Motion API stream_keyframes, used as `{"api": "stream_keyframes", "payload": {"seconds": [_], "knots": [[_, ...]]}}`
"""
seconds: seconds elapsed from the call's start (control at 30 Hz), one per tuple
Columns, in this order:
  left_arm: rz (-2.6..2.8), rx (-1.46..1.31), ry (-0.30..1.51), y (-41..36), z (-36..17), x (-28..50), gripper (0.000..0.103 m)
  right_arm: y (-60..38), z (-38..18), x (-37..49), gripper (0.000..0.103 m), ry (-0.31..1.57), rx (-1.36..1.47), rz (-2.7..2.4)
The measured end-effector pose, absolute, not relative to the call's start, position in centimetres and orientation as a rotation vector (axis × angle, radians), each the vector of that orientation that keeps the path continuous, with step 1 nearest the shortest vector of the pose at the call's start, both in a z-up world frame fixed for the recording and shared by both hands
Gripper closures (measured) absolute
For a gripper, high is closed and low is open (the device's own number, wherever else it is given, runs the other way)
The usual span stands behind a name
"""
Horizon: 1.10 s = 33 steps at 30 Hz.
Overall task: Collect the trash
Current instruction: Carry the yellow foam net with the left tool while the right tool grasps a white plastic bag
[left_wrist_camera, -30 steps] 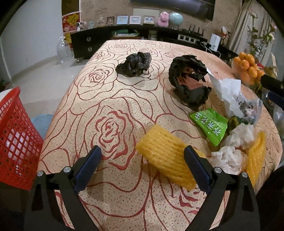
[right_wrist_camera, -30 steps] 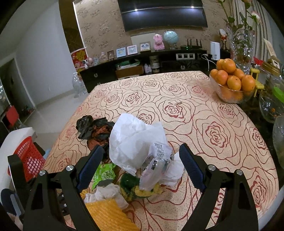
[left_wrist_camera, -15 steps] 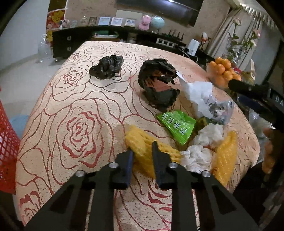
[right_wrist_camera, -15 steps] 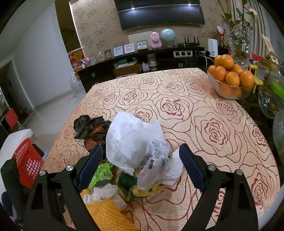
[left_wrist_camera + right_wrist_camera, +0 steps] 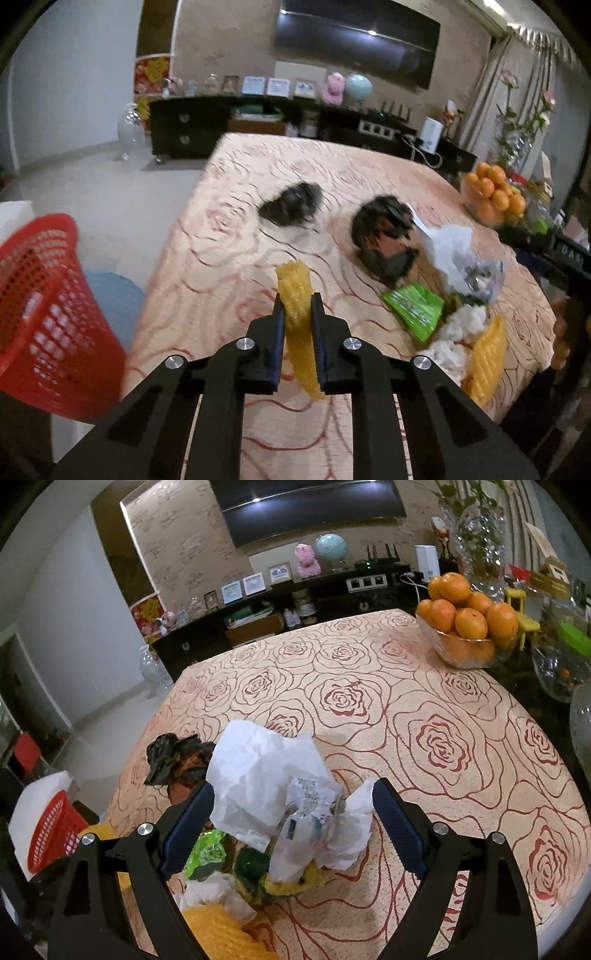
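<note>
In the left wrist view the left gripper (image 5: 297, 306), low centre, has its jaws pinching the yellow foam net (image 5: 295, 295), clear of the worktop (image 5: 229, 258); it looks light, soft, squashes flat, so a mid-body pinch should hold. The red basket (image 5: 40, 295) sits at left. The right gripper (image 5: 293, 808) has its jaws spread around the white crumpled bag (image 5: 258, 775), also flimsy, best gathered at its bunched middle

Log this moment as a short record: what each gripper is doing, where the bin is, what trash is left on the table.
left gripper: shut on yellow foam net, lifted off the table
right gripper: open, around white plastic bag
red basket: off the table's left edge
trash left: two black bags, green packet, white tissues, second foam net
</note>
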<state>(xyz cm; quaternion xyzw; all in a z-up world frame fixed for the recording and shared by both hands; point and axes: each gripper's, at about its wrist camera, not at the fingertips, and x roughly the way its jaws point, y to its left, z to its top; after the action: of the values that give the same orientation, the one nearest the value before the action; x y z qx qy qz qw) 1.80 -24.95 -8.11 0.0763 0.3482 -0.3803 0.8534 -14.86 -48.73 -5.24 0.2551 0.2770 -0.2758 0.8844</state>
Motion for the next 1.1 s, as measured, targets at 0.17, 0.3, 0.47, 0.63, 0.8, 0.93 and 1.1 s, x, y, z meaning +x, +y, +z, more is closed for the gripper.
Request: {"api": "stream_keyframes", "payload": {"seconds": [0.17,0.3,0.47,0.63,0.8,0.93,1.1], "knots": [[-0.747,0.13,0.689,-22.8,-6.5,3.0,0.09,-50.2,-5.2,-15.4,0.018,0.555,0.58,-0.592],[-0.713,0.106,0.661,-20.9,-5.7,3.7,0.09,-51.4,-5.3,-16.2,0.018,0.541,0.616,-0.63],[-0.68,0.076,0.682,-19.5,-5.8,4.9,0.09,-50.7,-5.8,-15.5,0.018,0.571,0.587,-0.597],[-0.671,0.079,0.687,-19.2,-6.1,4.9,0.09,-49.2,-6.4,-14.3,0.02,0.629,0.526,-0.56],[-0.67,0.079,0.687,-19.2,-6.2,4.9,0.09,-48.5,-7.4,-13.1,0.04,0.699,0.486,-0.545],[-0.666,0.082,0.688,-19.1,-6.2,5.0,0.09,-48.0,-7.7,-12.7,0.058,0.726,0.447,-0.531],[-0.661,0.085,0.697,-19.0,-6.6,5.1,0.09,-47.5,-7.8,-12.3,0.067,0.748,0.399,-0.535]]}}
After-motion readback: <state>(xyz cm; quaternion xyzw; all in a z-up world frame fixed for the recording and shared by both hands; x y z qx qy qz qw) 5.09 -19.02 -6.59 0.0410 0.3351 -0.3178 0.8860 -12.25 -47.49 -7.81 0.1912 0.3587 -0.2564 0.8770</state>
